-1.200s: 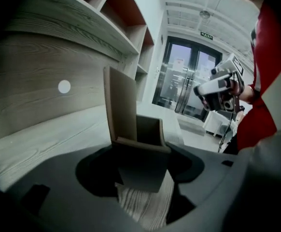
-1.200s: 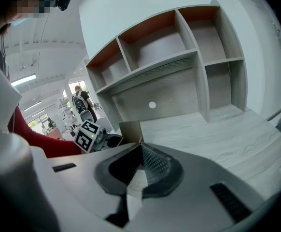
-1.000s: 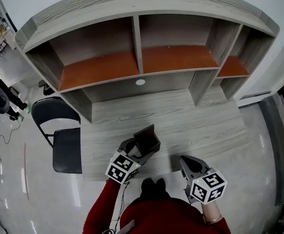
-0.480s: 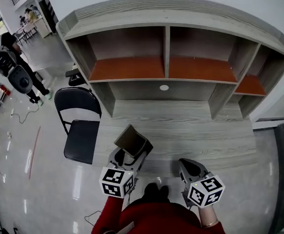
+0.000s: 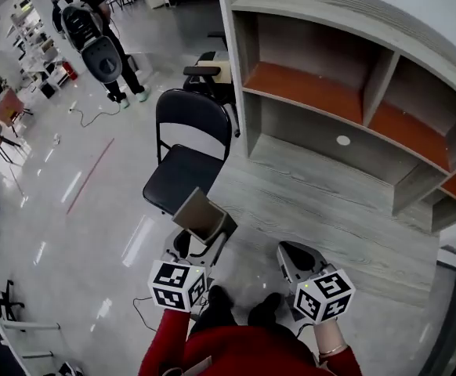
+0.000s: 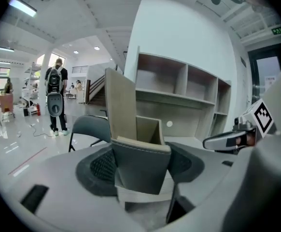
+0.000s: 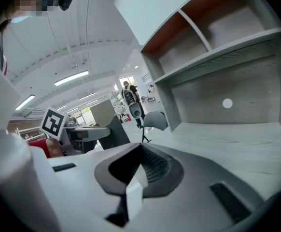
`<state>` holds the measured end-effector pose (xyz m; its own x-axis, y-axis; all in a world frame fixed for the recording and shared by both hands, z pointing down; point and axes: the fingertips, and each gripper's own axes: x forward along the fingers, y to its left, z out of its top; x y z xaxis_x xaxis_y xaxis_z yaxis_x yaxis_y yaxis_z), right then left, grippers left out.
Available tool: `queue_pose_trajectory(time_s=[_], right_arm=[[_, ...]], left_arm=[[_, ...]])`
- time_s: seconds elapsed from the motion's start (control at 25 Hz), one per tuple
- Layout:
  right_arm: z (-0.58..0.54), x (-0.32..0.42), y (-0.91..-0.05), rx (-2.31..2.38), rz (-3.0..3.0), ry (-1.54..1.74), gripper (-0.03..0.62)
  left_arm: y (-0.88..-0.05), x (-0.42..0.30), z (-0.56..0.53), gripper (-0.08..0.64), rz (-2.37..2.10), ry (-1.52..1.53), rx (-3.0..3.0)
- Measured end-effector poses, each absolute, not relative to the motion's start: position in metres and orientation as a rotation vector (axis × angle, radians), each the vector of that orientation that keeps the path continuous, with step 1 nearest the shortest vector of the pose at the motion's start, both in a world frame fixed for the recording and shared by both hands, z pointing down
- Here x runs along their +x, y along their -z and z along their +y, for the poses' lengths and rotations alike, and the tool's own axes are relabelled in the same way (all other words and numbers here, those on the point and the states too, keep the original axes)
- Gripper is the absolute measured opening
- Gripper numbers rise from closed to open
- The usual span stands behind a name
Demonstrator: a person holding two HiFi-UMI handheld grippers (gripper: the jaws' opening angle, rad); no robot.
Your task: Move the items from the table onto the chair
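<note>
Box (image 5: 204, 214), clamped in the jaws of the left gripper (image 5: 200, 240), has swung off the tabletop (image 5: 330, 202) to near the chair (image 5: 182, 175), so set-down looks next. The jaws of the right gripper (image 5: 292, 257) are closed and empty.

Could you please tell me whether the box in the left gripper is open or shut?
Open: the box has its lid raised, showing a hollow tan inside.

Glossy pale floor (image 5: 56, 210), red stripe (image 5: 91, 175) across it, ceiling glare reflected. White wall (image 5: 424, 2) behind grey wood hutch (image 5: 378, 77): open compartments, orange shelf boards. Grey table (image 5: 330, 210) beneath, black folding chair (image 5: 182, 143) just beside its end. Strip lights (image 6: 22, 6) on white ceiling. Person (image 5: 91, 22) with backpack far off, cluttered desks (image 5: 9, 104) nearby.
</note>
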<state>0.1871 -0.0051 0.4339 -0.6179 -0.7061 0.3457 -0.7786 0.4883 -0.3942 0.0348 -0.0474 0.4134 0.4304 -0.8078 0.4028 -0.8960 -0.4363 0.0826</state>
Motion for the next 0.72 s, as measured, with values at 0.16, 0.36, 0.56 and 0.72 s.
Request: queue_pose_trajectory(time_s=[0.16, 0.36, 0.56, 0.72], right_arm=[[-0.025, 0.132, -0.434, 1.208, -2.599, -0.788, 0.012], [-0.036, 0.032, -0.439, 1.115, -2.602, -0.767, 0.012], [-0.067, -0.073, -0.450, 1.099, -2.605, -0.722, 0.012], [-0.089, -0.126, -0.457, 1.086, -2.566, -0.699, 0.012]], left_arm=[[-0.406, -0.026, -0.045, 0.299, -1.573, -0.392, 2.366], [-0.412, -0.126, -0.035, 0.299, -1.625, -0.335, 2.290], [-0.427, -0.207, -0.046, 0.299, -1.618, -0.370, 2.275], [-0.435, -0.255, -0.071, 0.299, -1.638, -0.359, 2.248]])
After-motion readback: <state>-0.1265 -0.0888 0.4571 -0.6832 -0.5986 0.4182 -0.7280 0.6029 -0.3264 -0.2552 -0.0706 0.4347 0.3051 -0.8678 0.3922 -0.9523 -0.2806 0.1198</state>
